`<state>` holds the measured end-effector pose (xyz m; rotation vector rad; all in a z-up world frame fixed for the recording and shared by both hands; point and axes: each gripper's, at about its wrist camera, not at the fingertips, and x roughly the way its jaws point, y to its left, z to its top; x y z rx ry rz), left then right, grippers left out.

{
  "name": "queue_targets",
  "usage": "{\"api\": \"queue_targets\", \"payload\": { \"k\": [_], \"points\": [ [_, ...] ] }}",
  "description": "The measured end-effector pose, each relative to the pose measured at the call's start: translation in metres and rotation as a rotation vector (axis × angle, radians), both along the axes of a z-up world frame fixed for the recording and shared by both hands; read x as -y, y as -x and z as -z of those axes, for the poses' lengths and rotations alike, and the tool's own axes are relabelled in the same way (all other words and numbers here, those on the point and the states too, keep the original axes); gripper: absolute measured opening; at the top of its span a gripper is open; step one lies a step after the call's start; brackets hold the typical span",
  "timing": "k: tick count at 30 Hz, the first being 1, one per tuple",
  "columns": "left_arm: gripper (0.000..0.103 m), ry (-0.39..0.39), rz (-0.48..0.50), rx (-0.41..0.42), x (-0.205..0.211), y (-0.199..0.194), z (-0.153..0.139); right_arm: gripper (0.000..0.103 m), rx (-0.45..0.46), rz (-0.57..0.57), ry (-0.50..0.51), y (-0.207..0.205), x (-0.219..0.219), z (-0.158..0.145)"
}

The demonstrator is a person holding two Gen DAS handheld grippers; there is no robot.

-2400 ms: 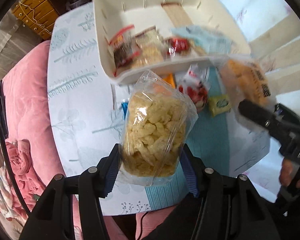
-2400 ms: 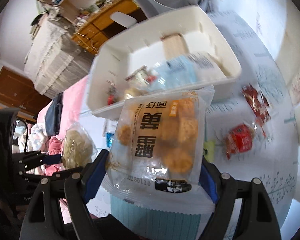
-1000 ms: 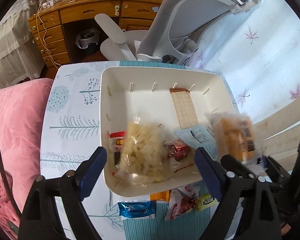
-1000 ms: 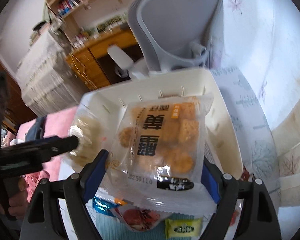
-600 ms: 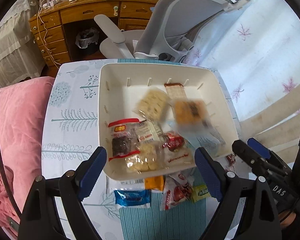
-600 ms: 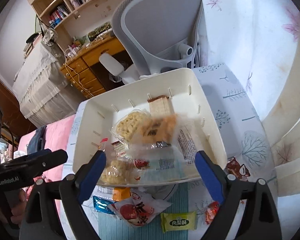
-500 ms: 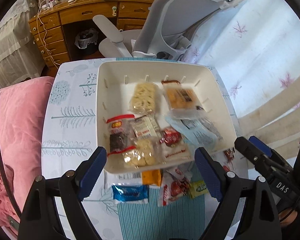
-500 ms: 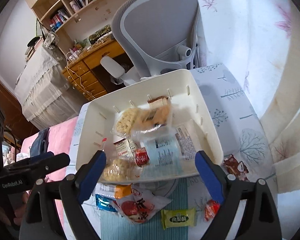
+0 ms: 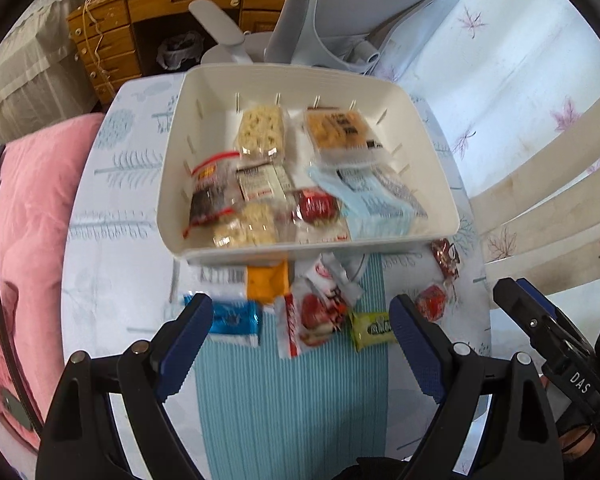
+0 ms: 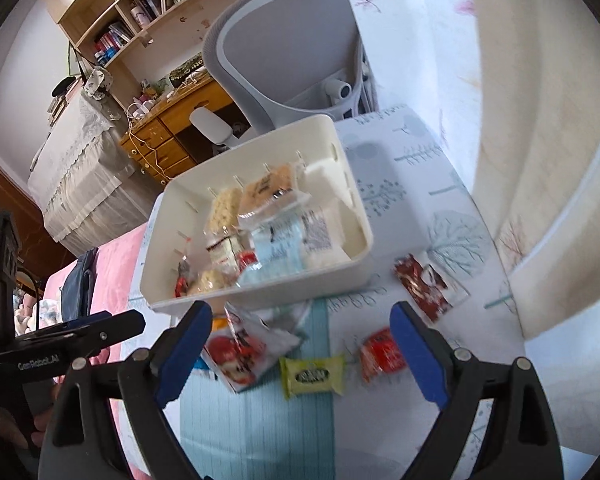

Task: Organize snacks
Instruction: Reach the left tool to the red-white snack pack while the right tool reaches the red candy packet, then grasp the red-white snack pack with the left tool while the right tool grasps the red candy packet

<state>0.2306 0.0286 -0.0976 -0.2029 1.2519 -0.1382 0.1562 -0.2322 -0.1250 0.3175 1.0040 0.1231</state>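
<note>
Holding both the left gripper (image 9: pixel 300 322) and right gripper (image 10: pixel 300 330) spread and empty, I am reading "DAS" and "GenRobot.AI" on their bodies. Loose snacks (image 9: pixel 320 312) are lying just before the white bin (image 9: pixel 432 152), which is holding more; their print is blurring.

Bright, even daylight in both views; soft shadow falls on the worktop (image 9: pixel 112 304) just below the near wall of the white bin (image 9: pixel 312 251). Heavy fisheye bending, black vignette at the corners. Motion blur smears the snack packets (image 10: pixel 260 236) inside the bin and the loose ones beside it; the right view's pale right edge is washed out.
</note>
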Motion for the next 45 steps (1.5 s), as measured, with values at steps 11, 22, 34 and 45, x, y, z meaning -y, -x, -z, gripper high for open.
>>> {"api": "queue_targets", "payload": {
  "k": [11,22,34,45],
  "points": [
    [0.089,-0.015,-0.110,-0.094,0.028,0.013,0.037,0.091,-0.134,-0.022,-0.020,0.014,0.031,0.041],
    [0.089,0.053,-0.266,-0.287,0.031,0.009,0.093,0.091,-0.327,-0.061,-0.096,-0.001,0.042,0.089],
    [0.089,0.067,-0.366,-0.393,0.036,-0.007,0.128,0.081,-0.462,-0.054,-0.109,-0.027,0.034,0.128],
    [0.069,0.088,-0.422,-0.444,0.037,-0.017,0.146,0.067,-0.509,0.020,-0.089,-0.043,0.036,0.143]
  ]
}}
